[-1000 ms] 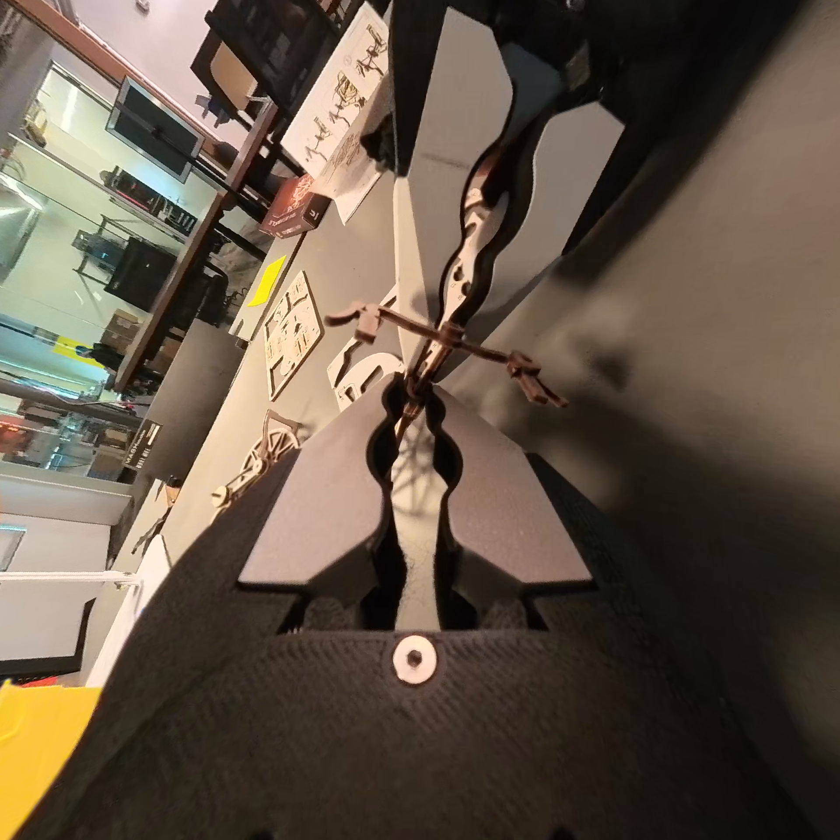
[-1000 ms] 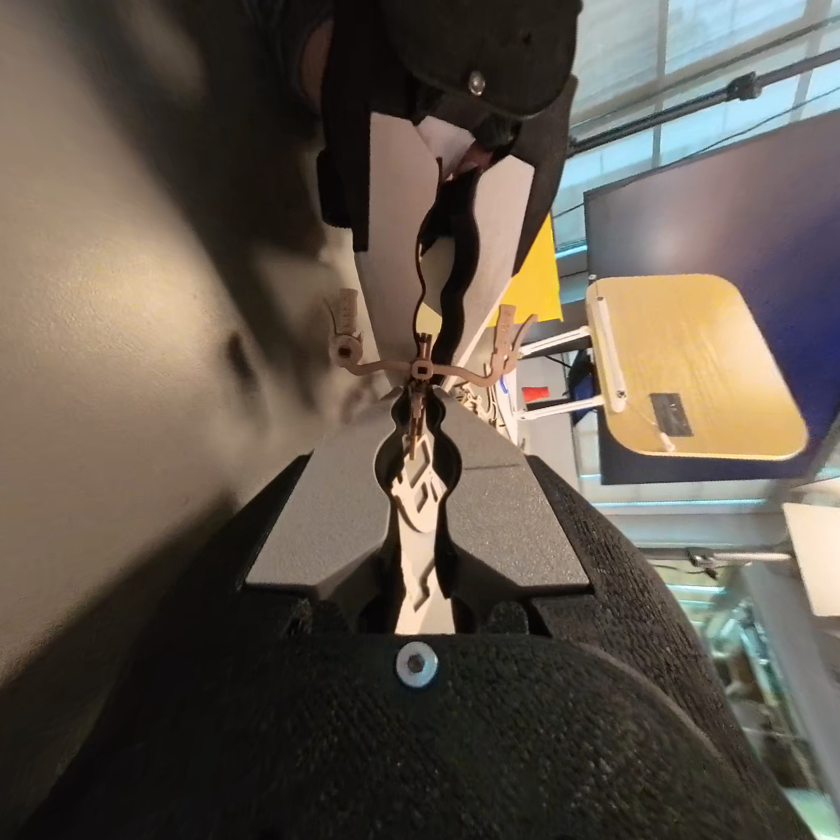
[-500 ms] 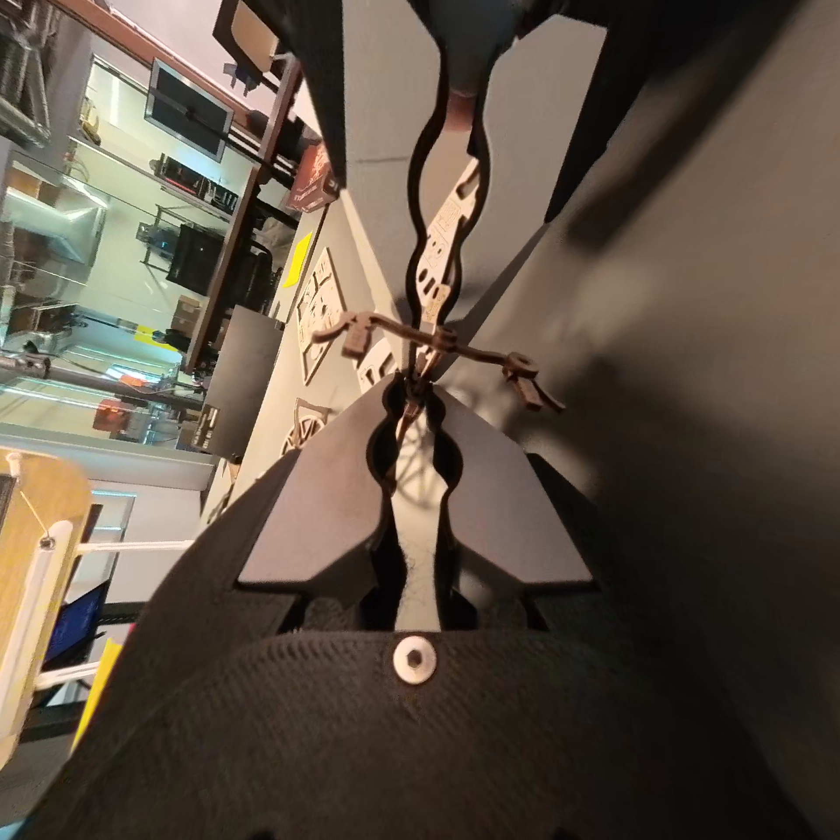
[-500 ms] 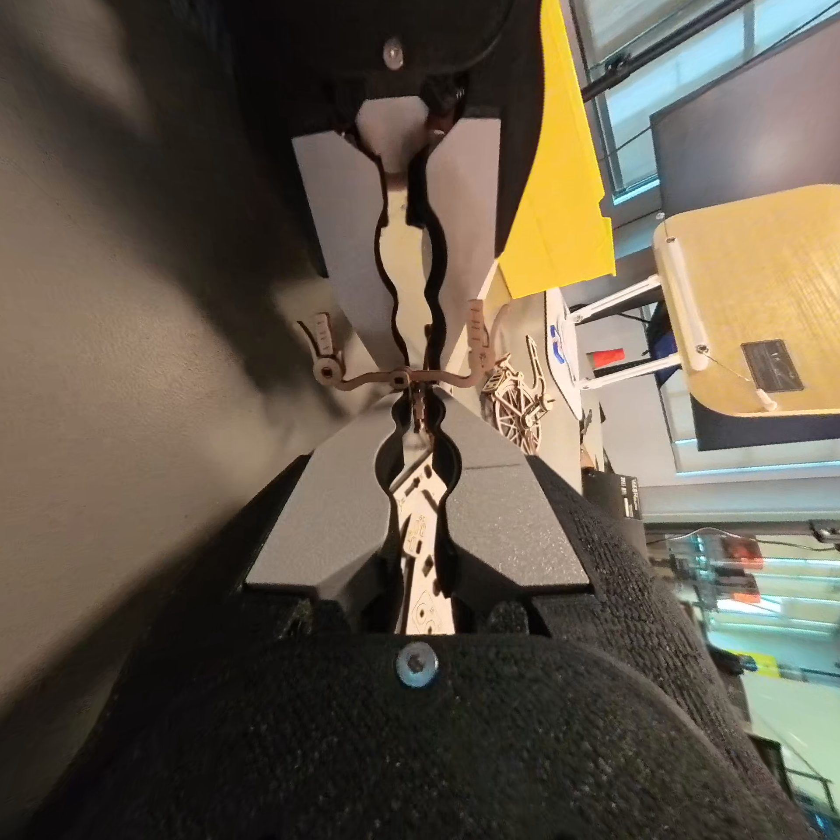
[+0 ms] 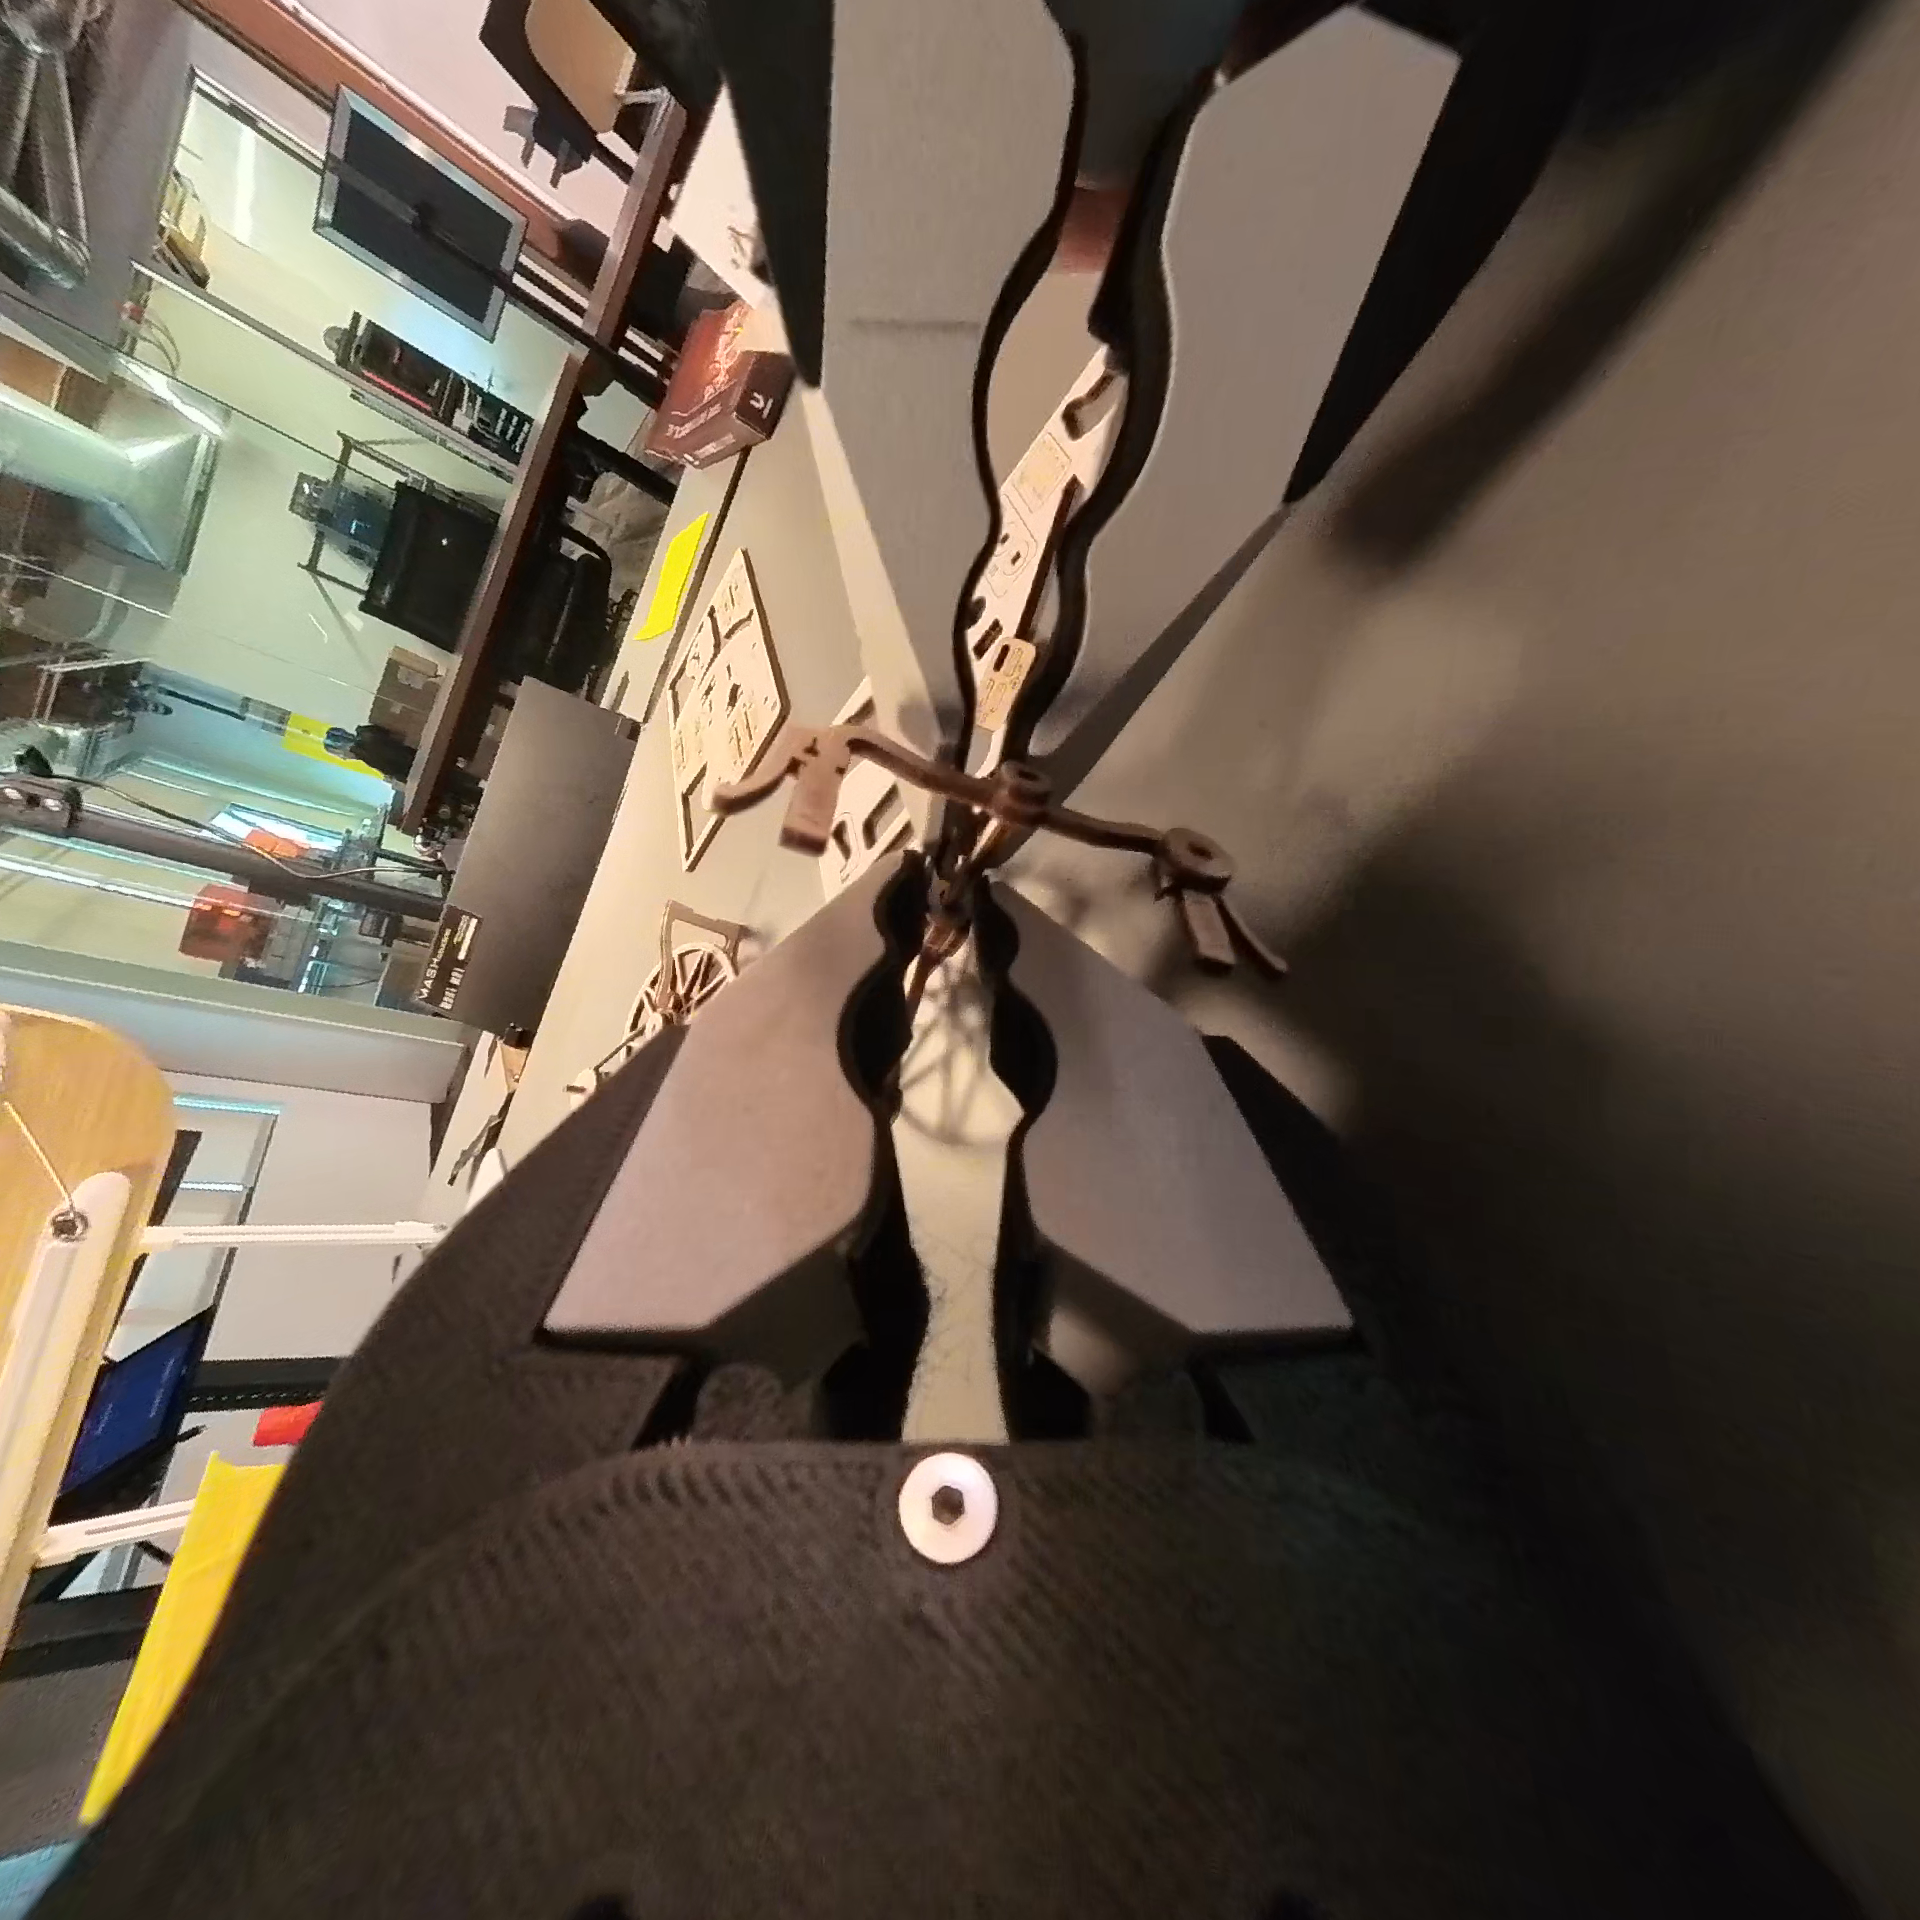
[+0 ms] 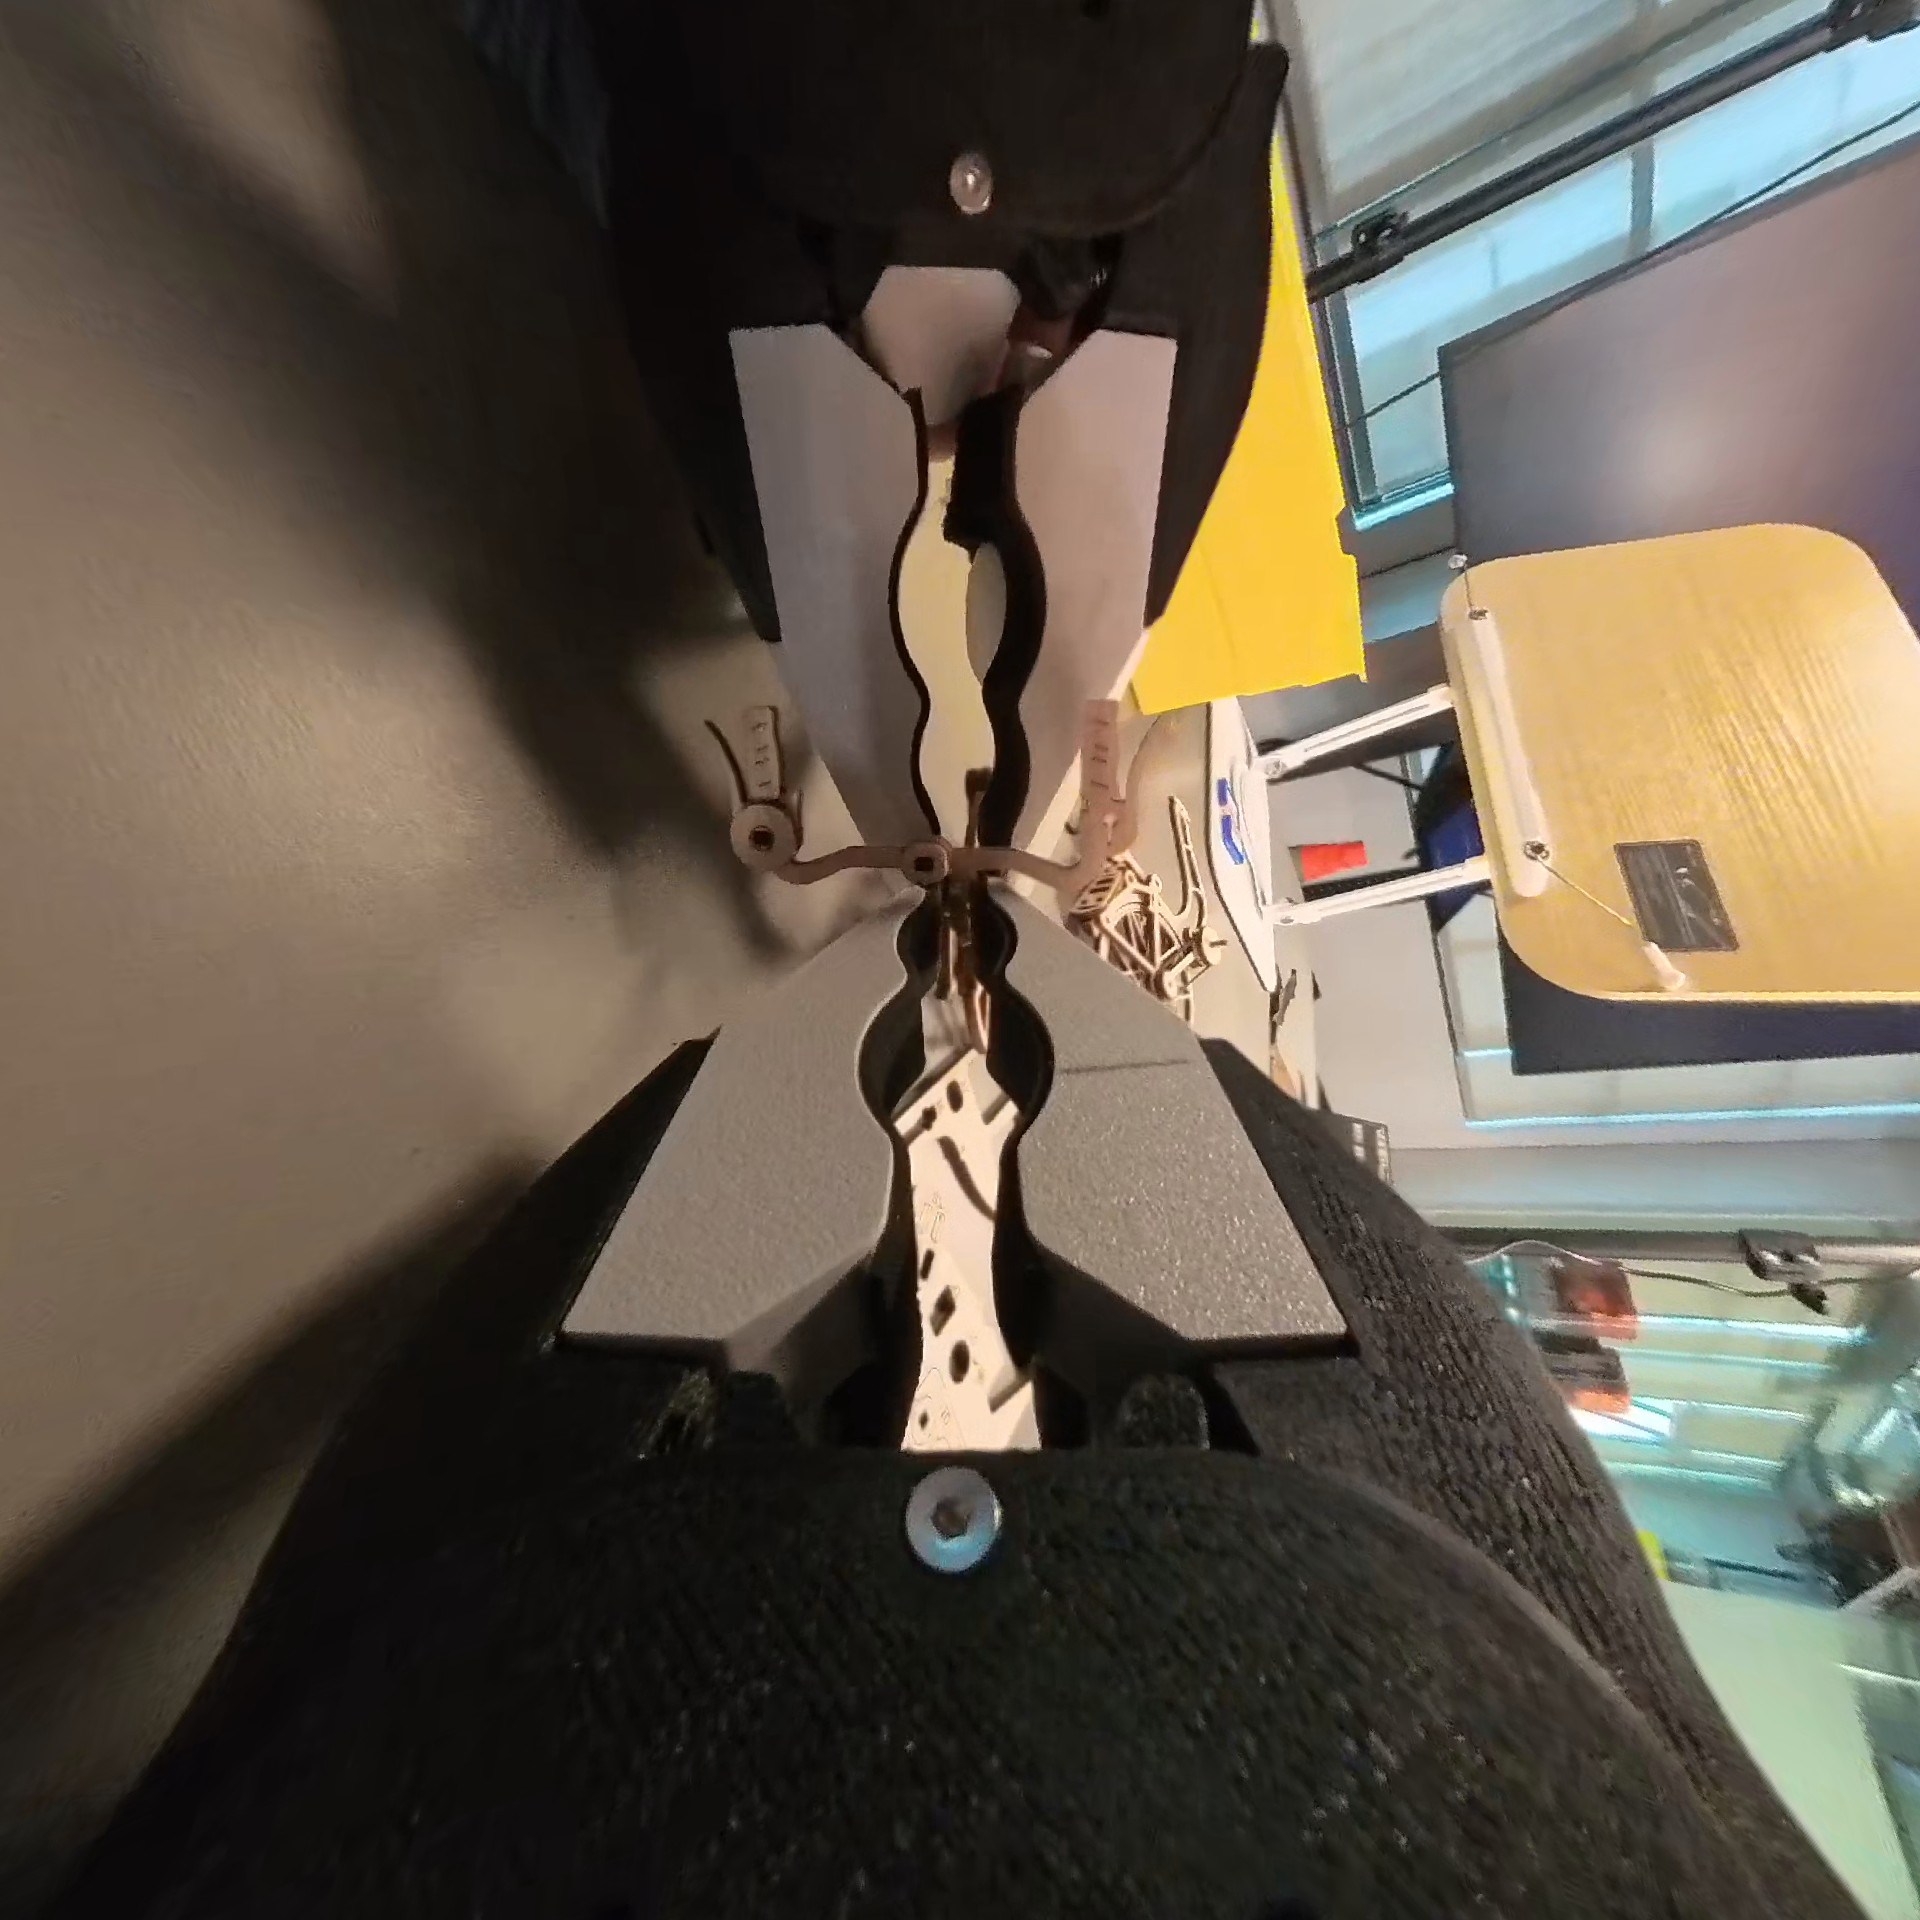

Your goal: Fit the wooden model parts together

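A thin wooden handlebar part (image 5: 1013,795) with a curved crossbar and small levers at both ends hangs between my two grippers, which meet tip to tip above the grey table (image 5: 831,582). My left gripper (image 5: 951,888) is shut on a slim stem on its side of the crossbar. My right gripper (image 6: 961,909) is shut on thin wooden laths (image 6: 956,956) on the other side. The handlebar part also shows in the right wrist view (image 6: 930,860). The right gripper (image 5: 971,743) shows at the top of the left view, and the left gripper (image 6: 961,821) at the top of the right view.
Cut wooden sheets (image 5: 727,707) and a small wooden bicycle model (image 6: 1143,925) lie on the table. A brown box (image 5: 717,405) and a black panel (image 5: 540,852) stand farther off. A yellow sheet (image 6: 1278,582) and a wooden chair seat (image 6: 1683,758) are beyond the edge. Only a small space, under 4 cm, lies between the two pairs of fingers.
The two grippers have drawn closer, tip to tip, and turned together, so the background has shifted. Both stay shut on the handlebar part.
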